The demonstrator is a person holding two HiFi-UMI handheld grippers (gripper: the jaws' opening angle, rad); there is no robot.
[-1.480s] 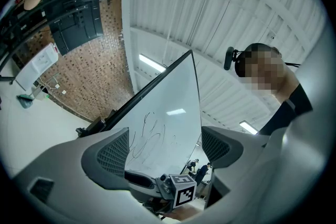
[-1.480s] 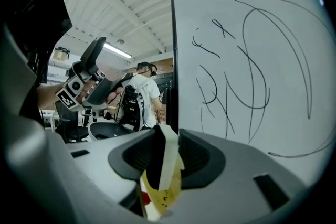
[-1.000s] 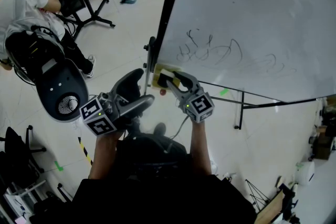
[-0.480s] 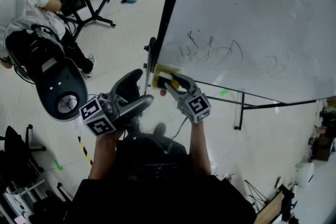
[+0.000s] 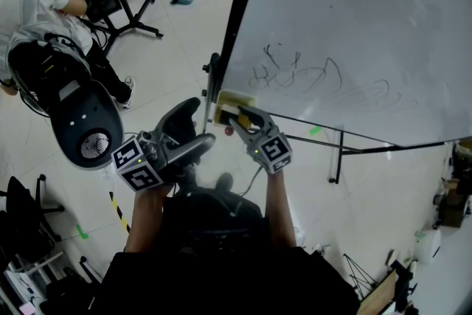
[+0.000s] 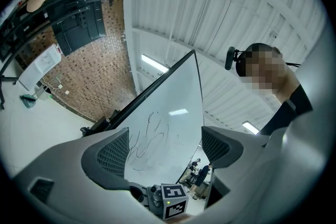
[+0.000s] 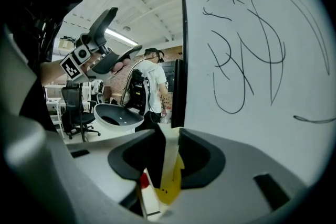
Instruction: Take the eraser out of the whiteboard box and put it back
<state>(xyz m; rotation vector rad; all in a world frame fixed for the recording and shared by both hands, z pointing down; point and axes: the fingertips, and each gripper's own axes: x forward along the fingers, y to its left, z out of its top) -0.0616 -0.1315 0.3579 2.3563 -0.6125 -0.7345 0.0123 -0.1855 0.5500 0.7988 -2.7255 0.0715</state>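
Note:
My right gripper [image 5: 237, 116] is shut on the eraser [image 7: 170, 178], a thin cream and yellow block standing on edge between the pads. It hangs at the lower left corner of the whiteboard [image 5: 354, 26], just over the pale whiteboard box [image 5: 223, 100]. In the right gripper view the box's white wall [image 7: 150, 202] and a red cap [image 7: 143, 180] show under the jaws. My left gripper [image 5: 199, 122] is held to the left, apart from the board. It stands open with nothing between its fingers and points upward in the left gripper view [image 6: 164, 140].
The whiteboard carries black scribbles [image 5: 295, 74] and stands on a black frame [image 5: 237, 11]. A person in a white shirt [image 5: 37, 0] is at the far left beside a black office chair [image 5: 74, 122]. A stand's legs [image 5: 133, 26] reach across the floor behind.
My right gripper has sunk a little with the eraser, nearer the box at the board's corner. The left gripper has stayed put.

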